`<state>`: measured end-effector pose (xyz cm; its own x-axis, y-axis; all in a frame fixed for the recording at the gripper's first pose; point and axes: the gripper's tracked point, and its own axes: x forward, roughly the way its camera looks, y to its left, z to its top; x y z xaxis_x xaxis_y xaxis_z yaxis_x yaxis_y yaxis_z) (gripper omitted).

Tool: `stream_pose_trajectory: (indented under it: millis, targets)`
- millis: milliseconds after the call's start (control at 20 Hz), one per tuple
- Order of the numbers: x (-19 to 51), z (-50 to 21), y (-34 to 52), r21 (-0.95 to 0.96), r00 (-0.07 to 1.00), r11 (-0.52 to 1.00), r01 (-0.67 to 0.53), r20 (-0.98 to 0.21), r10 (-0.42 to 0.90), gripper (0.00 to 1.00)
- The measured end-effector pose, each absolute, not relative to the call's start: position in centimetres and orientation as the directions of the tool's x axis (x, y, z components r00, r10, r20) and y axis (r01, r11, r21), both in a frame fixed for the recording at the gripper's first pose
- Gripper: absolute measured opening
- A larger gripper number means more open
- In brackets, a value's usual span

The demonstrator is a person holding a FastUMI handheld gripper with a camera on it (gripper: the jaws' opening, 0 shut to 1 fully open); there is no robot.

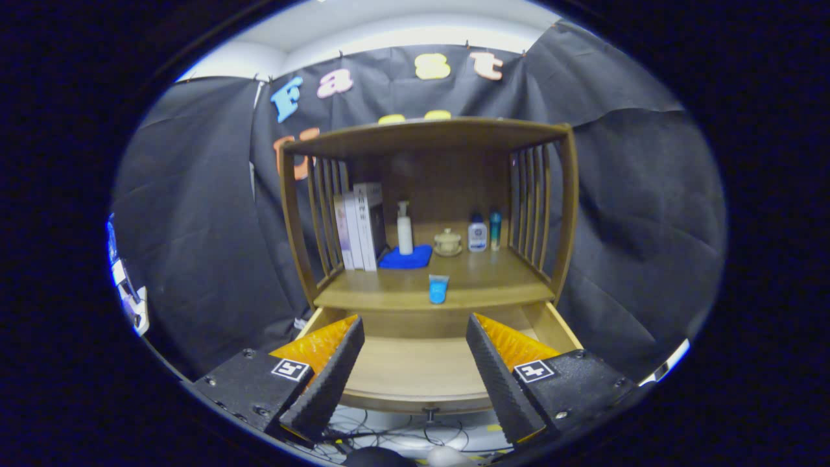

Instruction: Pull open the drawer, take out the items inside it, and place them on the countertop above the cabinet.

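The wooden drawer [415, 373] is pulled out under the cabinet, and its bare floor shows between my fingers. My gripper [415, 331] hangs open above the drawer, holding nothing. A small blue tube [438, 288] stands upright on the countertop [480, 285] near its front edge, just beyond my fingertips. The drawer's small knob [428, 412] shows at its front panel, below and between the fingers.
Further back on the countertop stand several white books [360, 227], a white pump bottle [404, 228] on a blue cloth [406, 257], a small lidded jar [447, 242] and two small bottles [485, 232]. Slatted side rails [528, 201] and a top shelf [428, 133] enclose it. Cables [402, 438] lie on the floor.
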<state>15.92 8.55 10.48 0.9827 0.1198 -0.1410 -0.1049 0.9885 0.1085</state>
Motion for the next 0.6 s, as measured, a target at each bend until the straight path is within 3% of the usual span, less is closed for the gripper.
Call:
stream_pose_trajectory:
  millis: [300,600]
  targets:
    - [14.3,4.7,6.5,0.051,0.999,0.998,-0.038,-0.02,0.039,1.0]
    - [14.2,-2.5,5.5,-0.006,0.998,1.0,0.009,-0.055,-0.009,1.0]
